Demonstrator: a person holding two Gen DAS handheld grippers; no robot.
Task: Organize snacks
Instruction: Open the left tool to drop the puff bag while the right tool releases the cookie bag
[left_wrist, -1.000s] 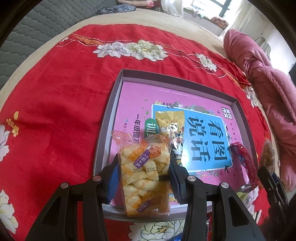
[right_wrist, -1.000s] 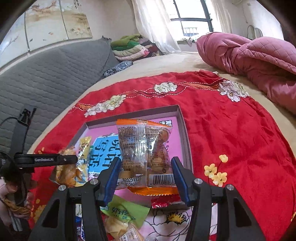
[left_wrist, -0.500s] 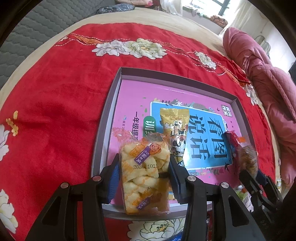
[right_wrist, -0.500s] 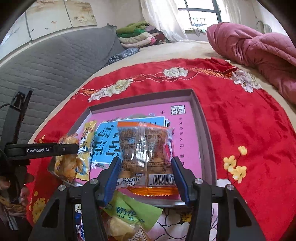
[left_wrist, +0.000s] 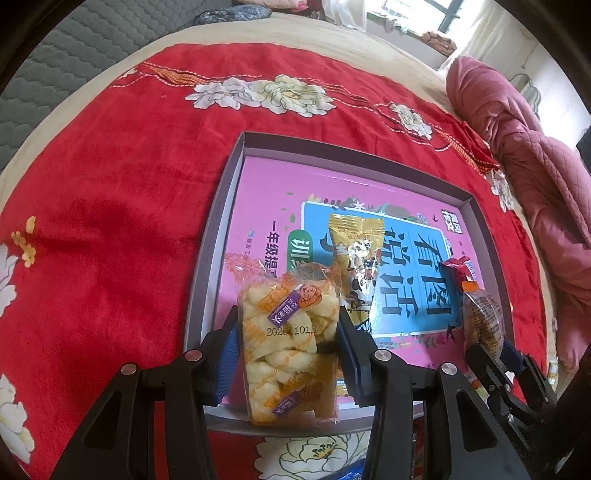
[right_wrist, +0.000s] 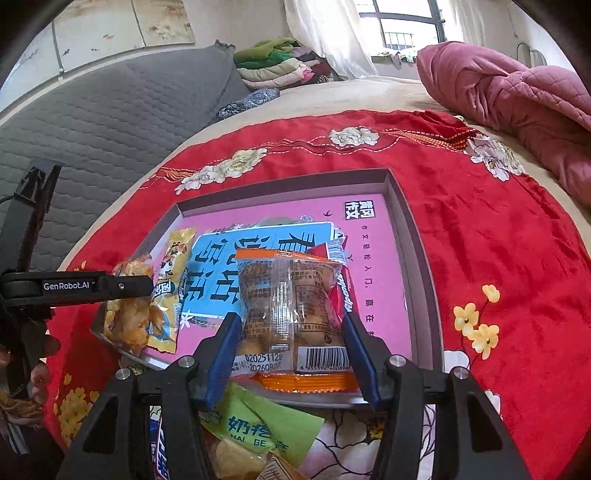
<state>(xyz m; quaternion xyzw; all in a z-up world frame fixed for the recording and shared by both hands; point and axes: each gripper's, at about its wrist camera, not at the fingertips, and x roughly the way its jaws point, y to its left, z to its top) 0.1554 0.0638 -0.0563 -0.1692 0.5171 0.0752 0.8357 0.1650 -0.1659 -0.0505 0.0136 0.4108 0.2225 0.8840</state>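
Note:
My left gripper (left_wrist: 288, 325) is shut on a clear packet of yellow puffed snacks (left_wrist: 290, 343), held over the near left part of a shallow grey box (left_wrist: 210, 236) with a pink printed bottom. My right gripper (right_wrist: 290, 332) is shut on a clear orange-edged packet of brown snacks (right_wrist: 291, 306), held over the box's near right part (right_wrist: 410, 236). A gold packet (left_wrist: 354, 266) lies in the box beside the left packet. A red packet (right_wrist: 341, 291) lies in the box behind the right packet. The right gripper also shows at the right of the left wrist view (left_wrist: 484, 332).
The box sits on a red flowered cloth (left_wrist: 110, 206) on a bed. A pile of loose snacks, with a green packet (right_wrist: 258, 428), lies in front of the box. A pink quilt (right_wrist: 517, 96) lies at the right, a grey padded headboard (right_wrist: 110, 118) at the left.
Both grippers have moved forward over the box with their packets. The right gripper's packet has come down close over the red packet in the box.

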